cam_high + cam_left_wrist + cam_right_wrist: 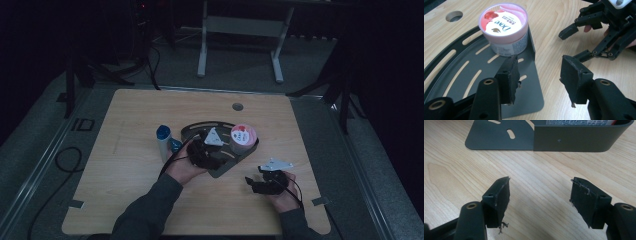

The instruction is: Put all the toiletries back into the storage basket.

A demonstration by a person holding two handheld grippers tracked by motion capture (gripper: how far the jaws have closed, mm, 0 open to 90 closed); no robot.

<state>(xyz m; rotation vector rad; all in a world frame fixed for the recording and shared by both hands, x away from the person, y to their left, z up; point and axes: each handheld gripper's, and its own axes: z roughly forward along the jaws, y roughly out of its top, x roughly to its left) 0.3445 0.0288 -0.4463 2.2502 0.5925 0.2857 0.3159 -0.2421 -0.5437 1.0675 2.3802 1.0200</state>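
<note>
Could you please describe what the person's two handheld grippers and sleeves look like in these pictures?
Both are black linkage frames with brass-coloured pivot bushings and two flat black jaws whose pads are frayed at the edges. The left gripper and the right gripper each carry a pale grey three-cornered plate on top and trail a black cable. The person's sleeves are dark grey.

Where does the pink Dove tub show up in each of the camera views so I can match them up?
High view: the pink Dove tub stands at the right end of the dark slotted tray, mid-table.
Left gripper view: upper left, standing on the tray by its upright wall.
Right gripper view: only a printed strip of the tub peeks over the tray wall at the top edge.
Shared landmark: the dark slotted tray.
</note>
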